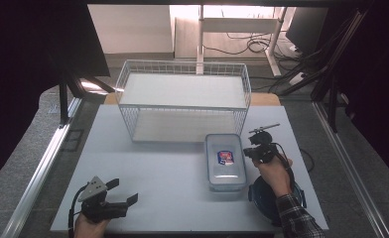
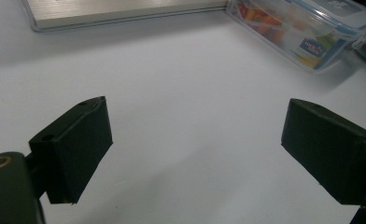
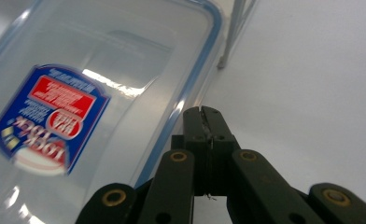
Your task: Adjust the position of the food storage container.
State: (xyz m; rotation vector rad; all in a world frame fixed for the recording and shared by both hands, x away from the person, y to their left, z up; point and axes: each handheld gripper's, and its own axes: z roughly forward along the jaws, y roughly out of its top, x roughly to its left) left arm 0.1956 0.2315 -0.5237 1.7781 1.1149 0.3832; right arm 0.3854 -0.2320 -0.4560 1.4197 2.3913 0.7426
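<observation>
A: Our right gripper point(image 1: 252, 151) sits just beside the right edge of the clear lidded box point(image 1: 225, 161), jaws pressed fully together with nothing between them. In the right gripper view the tips point(image 3: 203, 114) lie right at the blue seal of the lid point(image 3: 102, 79).

B: And our left gripper point(image 1: 117, 192) waits near the front left of the table point(image 1: 148, 188), jaws spread wide and empty, well apart from the box.

A: What worries us: with the jaws shut we can only push or pry. If we nudge the rim sideways, the box may slide across the smooth tabletop toward the wire basket point(image 1: 182, 99) instead of staying put.

B: Agreed. Nothing braces it, since our left gripper is far off. If we mean to work a side latch, thin closed tips could slip off the plastic and skid onto the table.

A: The box itself stands in front of the basket's right corner, lid on. Through its wall, in the left gripper view, we see bright orange and yellow pieces inside point(image 2: 265, 21); we cannot tell what they are.

B: The basket holds nothing we can make out. A dark round dish point(image 1: 262, 198) lies under our right forearm, contents hidden.
</observation>
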